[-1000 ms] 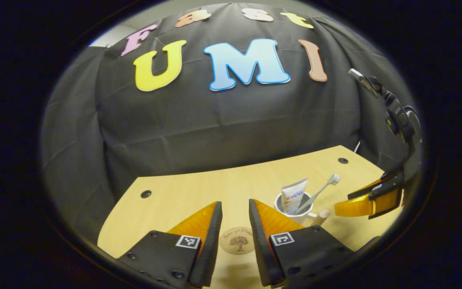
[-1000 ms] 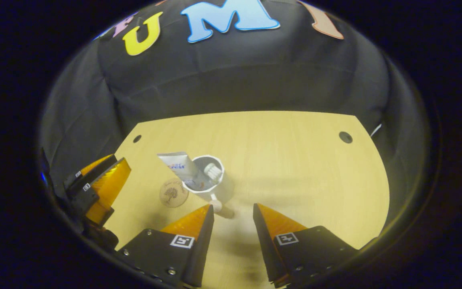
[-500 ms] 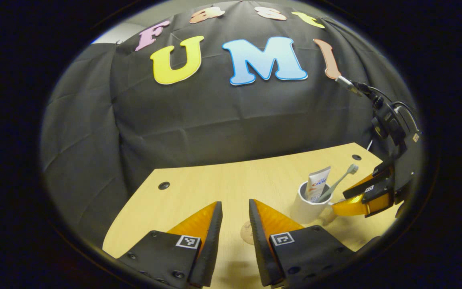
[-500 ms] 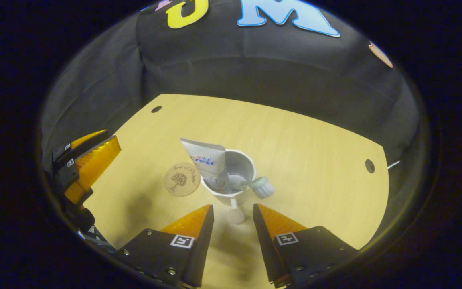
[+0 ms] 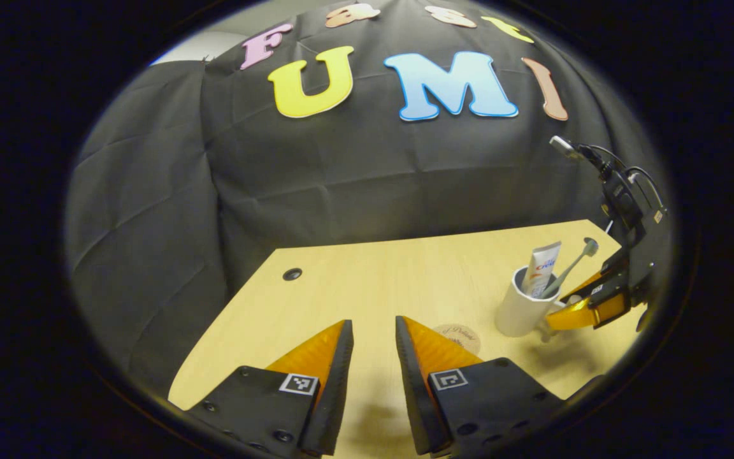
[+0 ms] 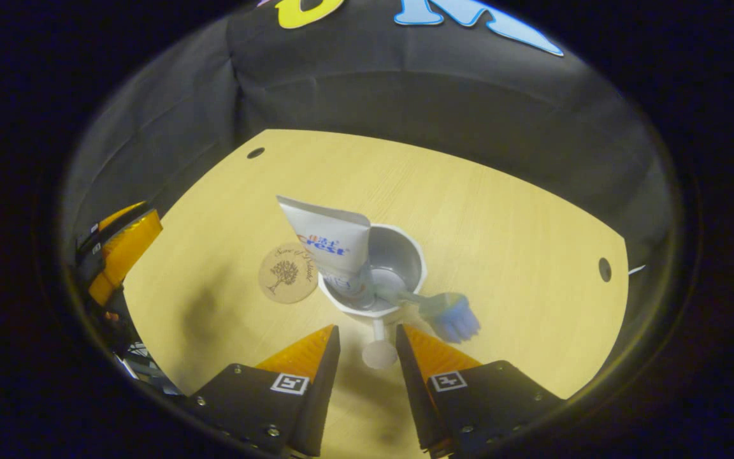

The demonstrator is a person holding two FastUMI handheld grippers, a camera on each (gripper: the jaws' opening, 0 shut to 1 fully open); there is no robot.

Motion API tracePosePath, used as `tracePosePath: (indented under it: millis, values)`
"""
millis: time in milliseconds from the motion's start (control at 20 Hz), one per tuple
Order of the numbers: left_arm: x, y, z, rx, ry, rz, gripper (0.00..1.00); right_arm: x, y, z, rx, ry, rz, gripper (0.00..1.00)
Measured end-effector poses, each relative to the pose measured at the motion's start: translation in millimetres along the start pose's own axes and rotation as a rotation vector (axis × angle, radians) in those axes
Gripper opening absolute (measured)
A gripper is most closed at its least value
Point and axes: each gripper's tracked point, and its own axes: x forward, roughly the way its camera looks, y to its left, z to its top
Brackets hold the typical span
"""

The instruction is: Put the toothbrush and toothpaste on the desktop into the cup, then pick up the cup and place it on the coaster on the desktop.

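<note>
Right tongs [image 6: 367, 336] astride cup [image 6: 376, 274] handle on wooden desktop [image 6: 520, 255]

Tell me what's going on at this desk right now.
A person works two handheld grippers over a wooden desk. The toothpaste and toothbrush already stand in the white cup, which sits on the desk beside the round coaster, not on it. The right gripper is open, its fingers on either side of the cup's handle, apparently lining up a grasp. The left gripper hangs open over bare desk, holding nothing. Lifting the cup onto the coaster is left to do.
</note>
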Motion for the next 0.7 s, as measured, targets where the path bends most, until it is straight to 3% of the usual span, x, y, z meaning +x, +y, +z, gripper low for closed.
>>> tracePosePath:
  millis: [100, 150, 200, 250, 300, 350, 400, 450, 500, 550, 700]
  values:
    - [-2, 4, -4, -0.003, 0.009, 0.010, 0.42, 5, 0, 1, -0.001, 0.008, 0.001, 0.52]
    - [-1, 5, -6, -0.004, 0.012, 0.013, 0.50, 6, -4, 0, -0.007, 0.006, -0.017, 0.45]
    - [-1, 6, -6, -0.003, 0.013, 0.015, 0.50, 5, -5, 0, -0.004, 0.005, -0.005, 0.34]
    - [1, 4, -4, -0.003, 0.014, 0.015, 0.50, 5, -4, 0, 0.000, 0.008, -0.001, 0.31]
    - [3, 3, -1, -0.003, 0.015, 0.015, 0.41, -6, -9, 3, -0.006, 0.001, -0.019, 0.34]
    - [5, 0, -1, -0.003, 0.017, 0.014, 0.42, 1, -9, 2, -0.011, 0.002, -0.019, 0.24]
    - [5, 0, -1, -0.004, 0.018, 0.014, 0.50, 1, -8, 1, -0.018, 0.000, -0.026, 0.24]
    - [6, -3, 0, -0.004, 0.019, 0.013, 0.42, 0, -7, 1, -0.023, 0.001, -0.027, 0.18]
    - [6, -4, 1, -0.006, 0.019, 0.011, 0.50, 3, -8, 0, -0.023, 0.003, -0.035, 0.18]
    - [6, -7, 2, -0.007, 0.017, 0.011, 0.50, 2, -7, 1, -0.015, 0.000, -0.035, 0.12]
    - [-1, -7, 1, -0.008, 0.012, 0.015, 0.50, 1, -7, 3, 0.008, -0.012, -0.032, 0.12]
